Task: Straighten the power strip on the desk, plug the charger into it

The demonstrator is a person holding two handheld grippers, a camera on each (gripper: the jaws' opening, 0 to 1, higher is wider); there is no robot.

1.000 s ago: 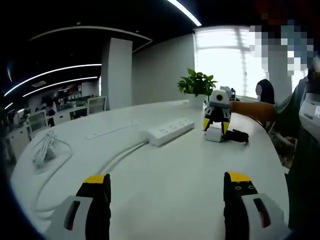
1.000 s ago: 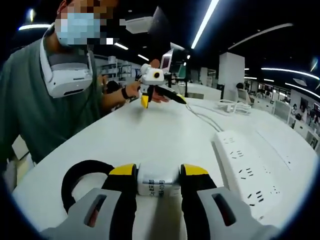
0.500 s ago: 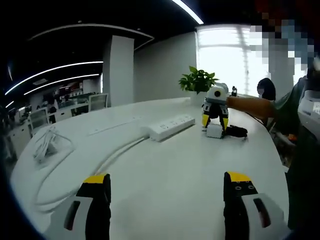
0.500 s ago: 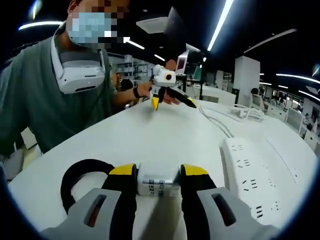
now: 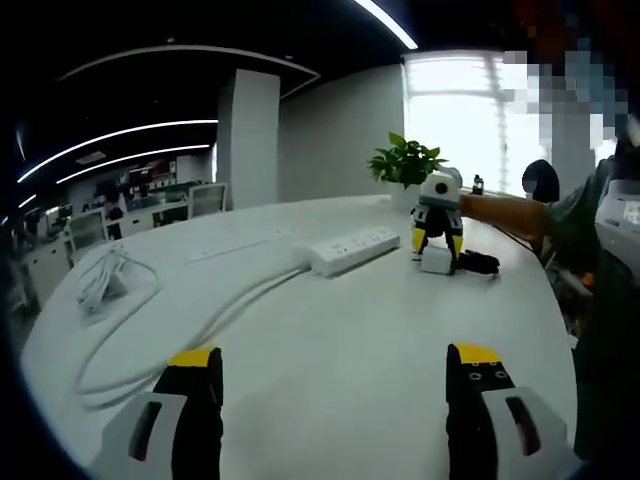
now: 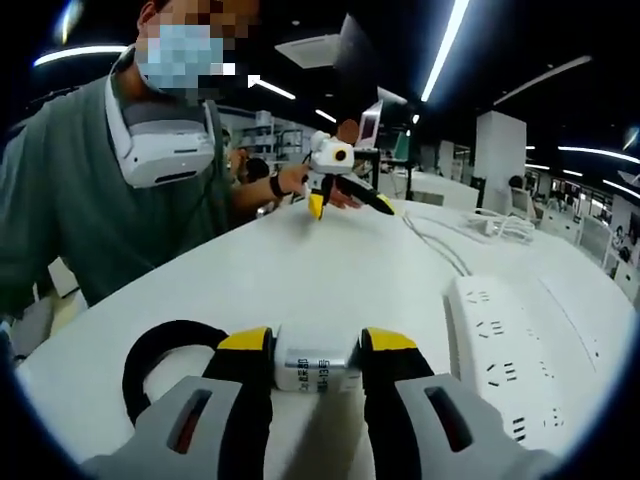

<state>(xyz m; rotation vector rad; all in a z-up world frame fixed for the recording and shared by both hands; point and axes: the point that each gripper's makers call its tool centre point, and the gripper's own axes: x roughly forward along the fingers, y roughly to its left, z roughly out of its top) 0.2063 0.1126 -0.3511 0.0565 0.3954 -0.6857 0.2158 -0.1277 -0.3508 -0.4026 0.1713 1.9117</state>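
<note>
Left claw (image 5: 330,385) hung open over bare desk (image 5: 330,320), jaws wide apart; we saw the strip (image 5: 352,249) far ahead, with the right claw (image 5: 437,253) beside it. From the right claw (image 6: 317,362) we clamped the charger (image 6: 316,366) just left of the strip (image 6: 505,365). Prongs were hidden, so misaligned insertion could shove the strip askew.

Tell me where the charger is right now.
In the right gripper view, the charger sits clamped in the right claw, on the desk left of the power strip.
</note>
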